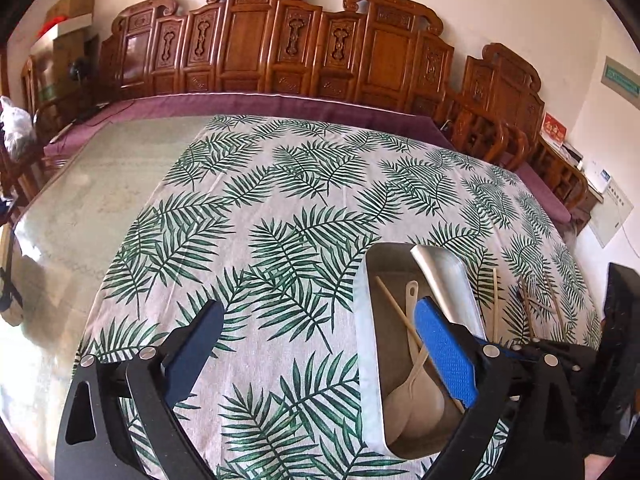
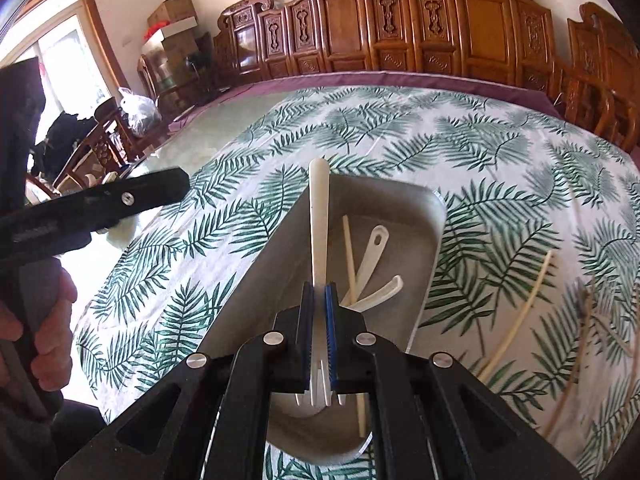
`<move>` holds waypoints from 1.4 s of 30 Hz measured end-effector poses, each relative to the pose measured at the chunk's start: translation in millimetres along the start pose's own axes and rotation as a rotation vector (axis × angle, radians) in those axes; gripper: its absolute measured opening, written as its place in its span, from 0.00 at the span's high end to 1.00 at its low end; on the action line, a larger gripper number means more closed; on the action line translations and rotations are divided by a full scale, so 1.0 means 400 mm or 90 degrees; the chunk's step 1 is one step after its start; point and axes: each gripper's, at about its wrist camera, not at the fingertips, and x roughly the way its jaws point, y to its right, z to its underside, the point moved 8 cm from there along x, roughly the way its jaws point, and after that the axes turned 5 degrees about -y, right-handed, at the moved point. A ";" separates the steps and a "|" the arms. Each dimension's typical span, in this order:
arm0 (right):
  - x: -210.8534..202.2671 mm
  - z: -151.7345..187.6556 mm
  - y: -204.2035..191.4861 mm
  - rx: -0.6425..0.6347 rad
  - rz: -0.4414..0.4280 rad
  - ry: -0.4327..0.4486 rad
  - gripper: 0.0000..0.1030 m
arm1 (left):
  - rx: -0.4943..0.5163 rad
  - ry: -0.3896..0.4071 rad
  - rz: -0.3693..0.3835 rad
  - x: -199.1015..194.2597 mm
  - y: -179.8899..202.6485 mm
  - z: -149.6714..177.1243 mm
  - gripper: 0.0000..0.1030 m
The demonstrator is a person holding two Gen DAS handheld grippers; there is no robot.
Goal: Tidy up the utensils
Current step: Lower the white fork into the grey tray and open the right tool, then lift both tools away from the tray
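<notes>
My right gripper (image 2: pixel 319 292) is shut on a white plastic fork (image 2: pixel 319 220), tines toward the camera and handle pointing away, over a metal tray (image 2: pixel 424 216). In the tray lie two white spoons (image 2: pixel 374 248) and a pale chopstick (image 2: pixel 349 252). My left gripper (image 1: pixel 320 344) is open and holds nothing. It hovers over the leaf-print cloth (image 1: pixel 260 200), and its blue-padded right fingertip (image 1: pixel 444 356) overlaps the tray (image 1: pixel 363 352), where the spoons (image 1: pixel 404 400) lie. Loose chopsticks (image 1: pixel 495 304) rest on the cloth right of the tray, also visible in the right wrist view as chopsticks (image 2: pixel 520 312).
A person's hand (image 2: pixel 44 320) grips the left tool at the left of the right wrist view. Bare glass tabletop (image 1: pixel 88 208) lies left of the cloth. Carved wooden chairs (image 1: pixel 256 40) line the far side, and boxes (image 1: pixel 68 12) are stacked at the far left.
</notes>
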 end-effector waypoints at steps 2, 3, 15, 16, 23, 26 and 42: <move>0.017 0.005 -0.003 -0.001 -0.005 -0.008 0.93 | 0.001 0.000 0.001 -0.001 0.000 0.000 0.10; 0.024 0.006 -0.004 -0.001 -0.006 -0.012 0.93 | 0.001 0.000 0.001 -0.001 -0.001 0.001 0.10; -0.021 0.020 0.018 -0.004 -0.022 0.005 0.90 | 0.012 0.005 0.029 -0.017 0.040 0.000 0.10; -0.042 0.021 0.030 -0.004 -0.016 0.013 0.90 | 0.014 0.006 0.030 -0.018 0.046 0.001 0.10; -0.215 0.047 0.152 0.001 0.050 0.064 0.90 | 0.045 0.006 0.050 -0.023 0.124 0.012 0.10; -0.267 0.065 0.224 0.009 0.091 0.071 0.89 | 0.068 0.006 0.059 -0.021 0.176 0.020 0.10; -0.151 0.207 0.393 0.033 0.172 -0.037 0.73 | 0.162 -0.030 0.098 0.029 0.390 0.083 0.10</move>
